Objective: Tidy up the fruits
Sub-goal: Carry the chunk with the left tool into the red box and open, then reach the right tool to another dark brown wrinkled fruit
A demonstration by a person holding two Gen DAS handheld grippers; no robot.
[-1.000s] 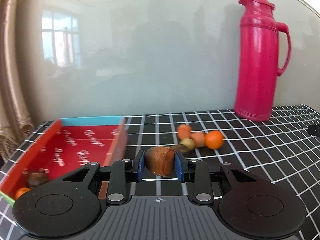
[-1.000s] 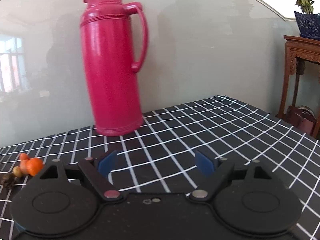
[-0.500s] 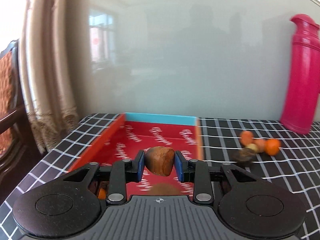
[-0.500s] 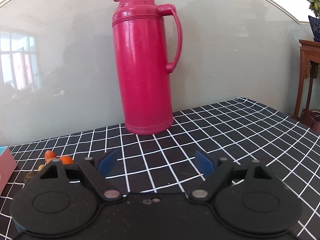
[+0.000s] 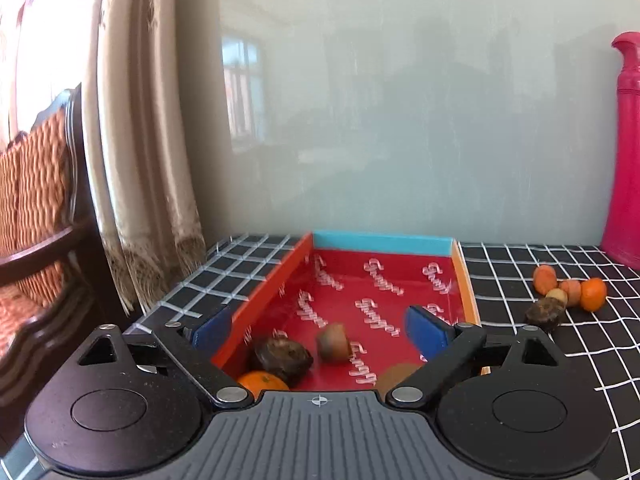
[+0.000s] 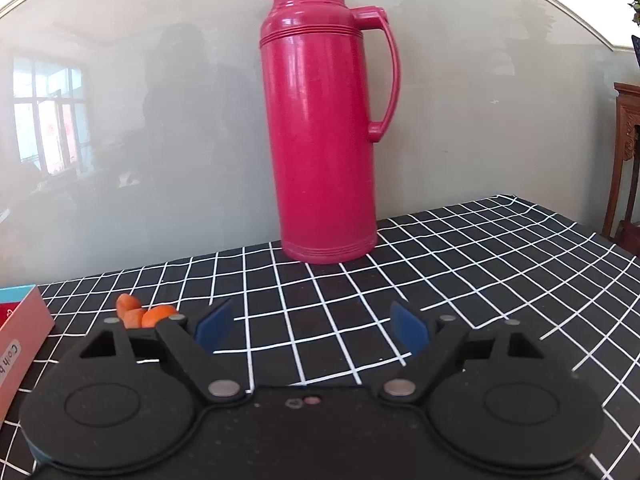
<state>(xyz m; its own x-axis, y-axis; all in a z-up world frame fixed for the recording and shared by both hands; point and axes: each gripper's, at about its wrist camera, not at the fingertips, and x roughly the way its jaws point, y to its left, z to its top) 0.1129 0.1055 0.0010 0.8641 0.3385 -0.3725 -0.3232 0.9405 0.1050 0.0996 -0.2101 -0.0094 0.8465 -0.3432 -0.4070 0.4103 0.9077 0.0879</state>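
My left gripper (image 5: 318, 326) hangs over the near end of the red box (image 5: 380, 292), its jaws opening wide with nothing pressed between them. A brown fruit (image 5: 334, 342) lies loose on the box floor below the jaws. Beside it sit a dark fruit (image 5: 282, 358), an orange (image 5: 262, 384) and another brown fruit (image 5: 398, 374), partly hidden by the gripper body. Several small fruits (image 5: 568, 296) cluster on the checked cloth to the right of the box. My right gripper (image 6: 310, 324) stands open and empty over the cloth, with those fruits (image 6: 142, 314) at its left.
A tall pink thermos (image 6: 324, 120) stands at the back against the glossy wall. The black-and-white checked tablecloth (image 6: 460, 280) covers the table. A curtain (image 5: 132, 140) and a wooden chair (image 5: 36, 208) stand past the table's left edge. A wooden stand (image 6: 626, 160) is at far right.
The left gripper carried the brown fruit leftwards over the red box, then its jaws spread and the fruit dropped onto the box floor. The right gripper drifted left, staying open.
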